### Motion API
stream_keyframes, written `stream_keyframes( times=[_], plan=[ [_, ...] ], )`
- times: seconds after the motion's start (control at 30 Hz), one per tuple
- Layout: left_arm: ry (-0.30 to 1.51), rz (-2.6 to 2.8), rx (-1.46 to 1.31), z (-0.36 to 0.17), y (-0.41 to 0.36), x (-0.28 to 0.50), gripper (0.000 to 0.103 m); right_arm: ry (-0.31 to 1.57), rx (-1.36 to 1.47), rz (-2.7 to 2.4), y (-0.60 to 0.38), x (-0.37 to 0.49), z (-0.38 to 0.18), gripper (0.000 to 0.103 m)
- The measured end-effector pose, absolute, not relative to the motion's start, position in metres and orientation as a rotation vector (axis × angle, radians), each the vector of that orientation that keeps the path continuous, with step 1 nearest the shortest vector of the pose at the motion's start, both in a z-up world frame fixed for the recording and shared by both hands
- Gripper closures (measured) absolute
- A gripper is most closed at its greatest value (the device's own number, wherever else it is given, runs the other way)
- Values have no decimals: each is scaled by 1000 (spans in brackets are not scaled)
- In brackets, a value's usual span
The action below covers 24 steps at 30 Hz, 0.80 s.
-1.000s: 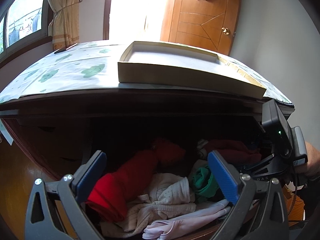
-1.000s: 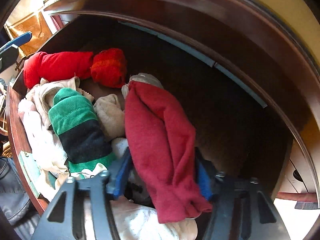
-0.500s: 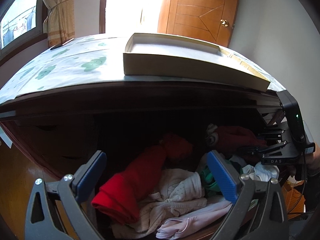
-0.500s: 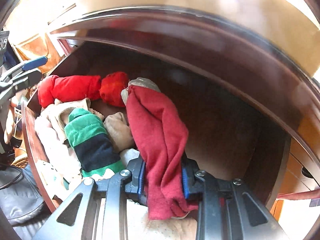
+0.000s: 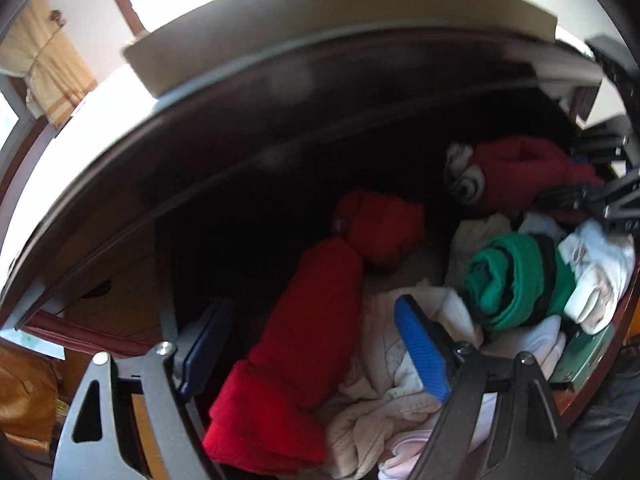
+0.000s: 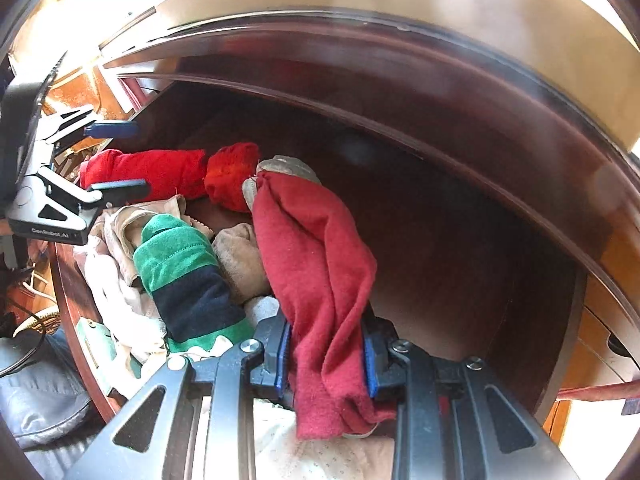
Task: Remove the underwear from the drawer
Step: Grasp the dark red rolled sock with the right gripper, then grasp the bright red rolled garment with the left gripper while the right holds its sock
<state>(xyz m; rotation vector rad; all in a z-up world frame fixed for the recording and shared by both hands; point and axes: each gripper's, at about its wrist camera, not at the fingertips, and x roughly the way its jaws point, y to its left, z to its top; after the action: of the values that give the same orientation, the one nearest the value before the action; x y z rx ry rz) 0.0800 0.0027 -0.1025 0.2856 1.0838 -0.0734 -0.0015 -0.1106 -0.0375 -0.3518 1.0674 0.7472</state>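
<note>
Inside the open wooden drawer lie several rolled garments: two bright red rolls, one green-and-navy roll. Right gripper is clamped on dark red underwear. Left gripper, jaws apart and just closing, straddles the long red roll untouched.
</note>
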Motion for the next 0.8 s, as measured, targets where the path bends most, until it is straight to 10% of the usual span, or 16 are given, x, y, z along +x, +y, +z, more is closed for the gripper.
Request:
stream_keyframes(
  times=[0.6,0.8],
  plan=[
    [1309,-184,321,-131,13,108,21,1080,-350,767,-112,2,-37,73],
    [1265,-162,342,-126,13,98,55,1067,-359,769,-110,0,-34,73]
  ],
)
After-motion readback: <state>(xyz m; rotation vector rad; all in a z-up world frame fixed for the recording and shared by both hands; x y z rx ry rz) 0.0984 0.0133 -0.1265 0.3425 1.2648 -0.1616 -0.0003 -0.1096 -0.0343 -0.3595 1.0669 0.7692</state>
